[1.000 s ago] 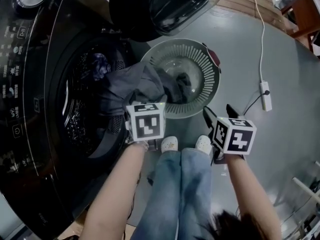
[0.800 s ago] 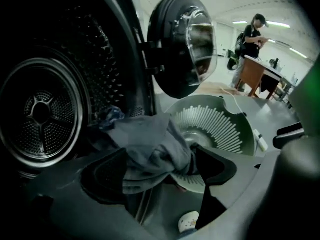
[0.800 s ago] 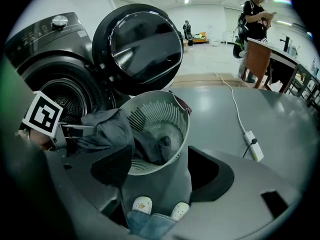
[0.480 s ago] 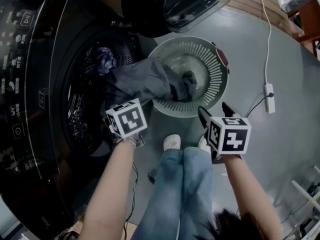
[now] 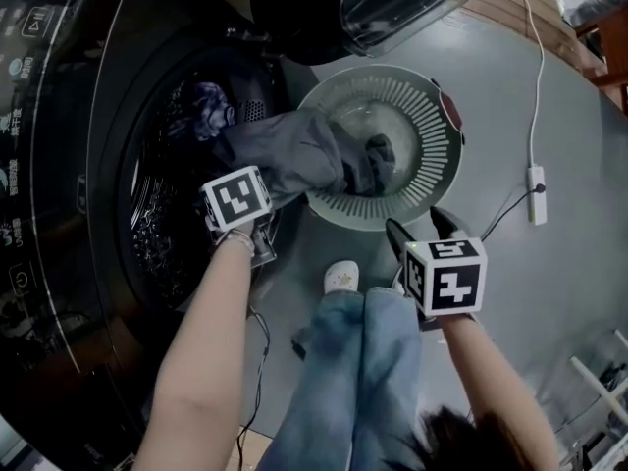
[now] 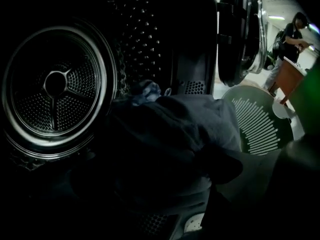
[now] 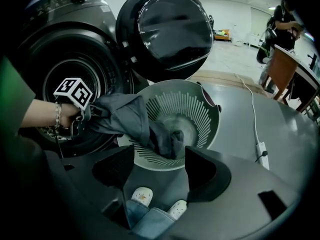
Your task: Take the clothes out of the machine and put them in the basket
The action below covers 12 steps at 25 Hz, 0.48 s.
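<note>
left gripper (image 5: 238, 212): it has swung back from the basket's rim to the mouth of the drum (image 5: 157, 194); its jaws have just been opening and now stand wide; the grey garment (image 5: 304, 155) lies spread just ahead of them, but nothing shows a pad pressing on it; its own view is very dark
right gripper (image 5: 417, 229): it hovers on the near side of the basket (image 5: 437, 130); its jaws are apart, having just closed a little; nothing is between them, only the person's shoes below and the basket beyond the tips
grey garment: it drapes from the drum's lip, just past the left tips, over the rim and down into the basket; its far end is bunched on the basket floor, ahead of the right tips
blue patterned cloth (image 5: 208, 101): inside the drum, beyond the grey garment as seen from the left gripper
what this means: the garment looks let go half delivered; the left gripper is probably returning for the tail that hangs on the machine side
next: likely a fresh hold on that tail, then a carry over the rim; the blue cloth remains to fetch
risk: the loose tail's weight may drag the bunched end back out of the basket
</note>
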Tool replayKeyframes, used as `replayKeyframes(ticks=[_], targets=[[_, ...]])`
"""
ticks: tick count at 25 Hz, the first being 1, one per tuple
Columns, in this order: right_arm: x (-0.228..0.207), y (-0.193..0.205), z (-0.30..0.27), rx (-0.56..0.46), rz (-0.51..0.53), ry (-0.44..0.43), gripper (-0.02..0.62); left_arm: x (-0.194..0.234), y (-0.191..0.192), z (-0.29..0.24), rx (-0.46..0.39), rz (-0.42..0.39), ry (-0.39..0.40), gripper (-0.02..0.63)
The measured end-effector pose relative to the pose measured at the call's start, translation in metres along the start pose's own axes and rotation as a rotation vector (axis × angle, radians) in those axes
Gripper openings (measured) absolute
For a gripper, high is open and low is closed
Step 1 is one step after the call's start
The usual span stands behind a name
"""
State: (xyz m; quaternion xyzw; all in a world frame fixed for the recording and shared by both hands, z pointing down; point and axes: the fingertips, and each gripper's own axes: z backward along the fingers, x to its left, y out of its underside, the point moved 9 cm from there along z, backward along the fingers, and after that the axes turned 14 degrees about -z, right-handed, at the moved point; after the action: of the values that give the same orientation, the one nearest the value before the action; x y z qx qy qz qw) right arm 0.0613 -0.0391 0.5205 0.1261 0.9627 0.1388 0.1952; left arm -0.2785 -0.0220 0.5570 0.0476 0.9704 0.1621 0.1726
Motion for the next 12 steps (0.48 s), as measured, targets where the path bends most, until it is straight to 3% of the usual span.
replayKeyframes(ticks=[5,10,12], targets=[[0.007,0.004,-0.005,0.007,-0.027,0.001,0.308,-0.002,0.007,-0.004,0.039,0.072,0.089,0.512],[0.01,-0.004,-0.008,0.0,-0.055,0.002,0.277,-0.002,0.007,-0.004,0.035,0.073,0.098,0.51],[0.01,-0.009,-0.008,0.005,-0.057,0.017,0.234,-0.003,0.006,-0.001,0.049,0.052,0.079,0.455]])
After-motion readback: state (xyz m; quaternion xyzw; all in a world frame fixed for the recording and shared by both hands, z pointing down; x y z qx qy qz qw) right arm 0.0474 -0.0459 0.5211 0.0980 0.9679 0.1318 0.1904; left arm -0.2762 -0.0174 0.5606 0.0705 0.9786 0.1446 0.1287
